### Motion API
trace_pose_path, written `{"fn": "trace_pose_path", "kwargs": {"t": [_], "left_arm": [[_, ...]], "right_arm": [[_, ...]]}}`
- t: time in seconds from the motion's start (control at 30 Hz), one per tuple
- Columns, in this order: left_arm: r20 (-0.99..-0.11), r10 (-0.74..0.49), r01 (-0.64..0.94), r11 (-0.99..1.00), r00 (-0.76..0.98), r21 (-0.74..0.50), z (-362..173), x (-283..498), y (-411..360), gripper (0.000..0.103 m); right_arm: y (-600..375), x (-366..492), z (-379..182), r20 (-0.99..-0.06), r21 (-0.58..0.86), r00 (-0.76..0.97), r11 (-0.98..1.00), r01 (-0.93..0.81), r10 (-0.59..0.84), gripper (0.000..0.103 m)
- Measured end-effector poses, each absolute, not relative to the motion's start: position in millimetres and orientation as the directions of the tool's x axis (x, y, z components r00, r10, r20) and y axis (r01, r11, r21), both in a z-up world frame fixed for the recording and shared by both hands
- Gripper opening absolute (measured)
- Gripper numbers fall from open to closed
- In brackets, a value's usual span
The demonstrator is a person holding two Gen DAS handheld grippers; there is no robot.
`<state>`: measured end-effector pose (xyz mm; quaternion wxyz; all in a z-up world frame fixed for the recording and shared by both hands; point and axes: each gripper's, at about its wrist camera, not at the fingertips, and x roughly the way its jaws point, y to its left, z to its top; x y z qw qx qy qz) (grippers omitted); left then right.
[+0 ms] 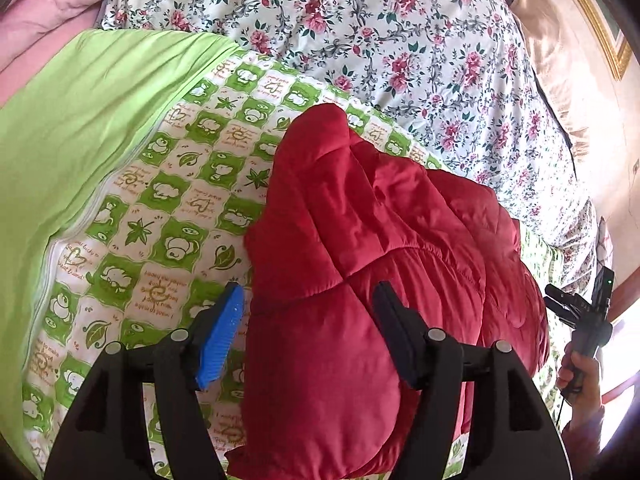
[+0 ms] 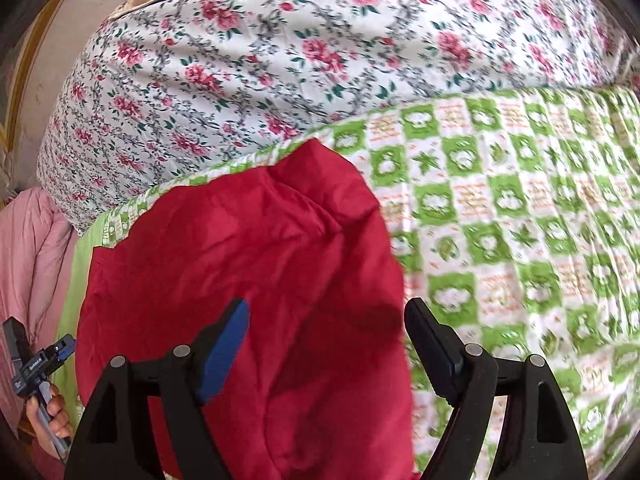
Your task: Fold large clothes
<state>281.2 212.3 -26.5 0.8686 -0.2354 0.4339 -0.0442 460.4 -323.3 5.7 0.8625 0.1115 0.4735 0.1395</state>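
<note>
A red quilted padded jacket (image 1: 360, 256) lies bundled on a green-and-white checked quilt (image 1: 168, 200). My left gripper (image 1: 310, 300) is open just above the jacket's near part, blue-padded finger (image 1: 224, 336) over the quilt, black finger over the red cloth. It holds nothing. In the right wrist view the same jacket (image 2: 248, 272) fills the lower left. My right gripper (image 2: 328, 316) is open above the jacket's right edge and empty. The right gripper also shows at the far right of the left wrist view (image 1: 588, 312), held in a hand.
A floral duvet (image 1: 400, 40) is heaped behind the jacket. Plain green cloth (image 1: 80, 120) lies left of the quilt, pink bedding (image 1: 48, 4) beyond it. A gold pillow (image 1: 560, 64) lies at the far right. The left gripper's handle (image 2: 36, 364) shows at lower left.
</note>
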Motion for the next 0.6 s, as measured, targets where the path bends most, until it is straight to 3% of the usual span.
{"fn": "trace_pose_path", "kwargs": {"t": [0.07, 0.17, 0.6], "left_arm": [[-0.729, -0.311, -0.108, 0.879, 0.611, -0.465, -28, 281, 212, 0.066], [-0.733, -0.338, -0.090, 0.875, 0.590, -0.476, -32, 284, 209, 0.082], [-0.723, -0.395, -0.075, 0.849, 0.567, -0.523, -51, 300, 211, 0.084]], "right_arm": [[-328, 461, 3, -0.787, 0.336, 0.506, 0.933, -0.128, 0.353, 0.082], [-337, 458, -2, -0.786, 0.355, 0.496, 0.926, -0.129, 0.370, 0.083], [-354, 458, -35, -0.790, 0.468, 0.411, 0.881, -0.078, 0.456, 0.089]]}}
